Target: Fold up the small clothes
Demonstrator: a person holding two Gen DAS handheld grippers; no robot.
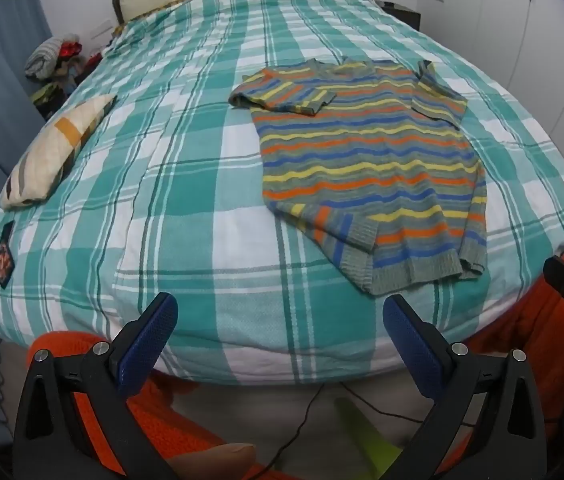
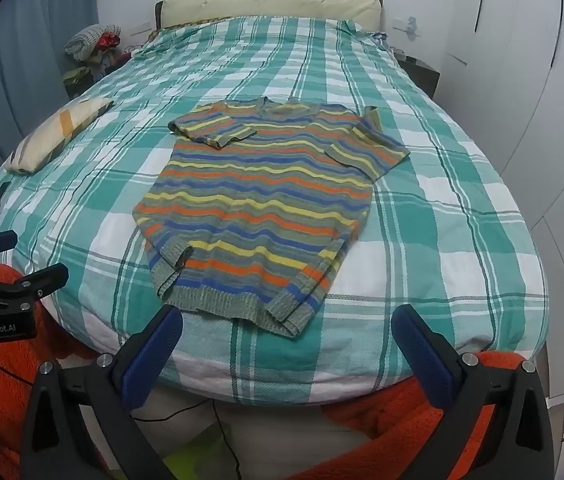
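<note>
One small pillow (image 1: 57,152) lay near the bed's (image 1: 185,208) left edge, with a dark patch (image 1: 3,258) below it; nothing stood between the grippers and the single striped sweater (image 2: 257,204). The sweater rested flat on the green plaid cover, both sleeves folded inward, hem nearest the foot of the bed. The left gripper (image 1: 279,322) and right gripper (image 2: 288,334) hung over the foot edge, each with its fingers spread wide and empty. White wardrobe doors (image 2: 522,80) lined the right wall.

a striped pillow (image 1: 55,152) lies on the green plaid bedspread (image 1: 185,184).
</note>
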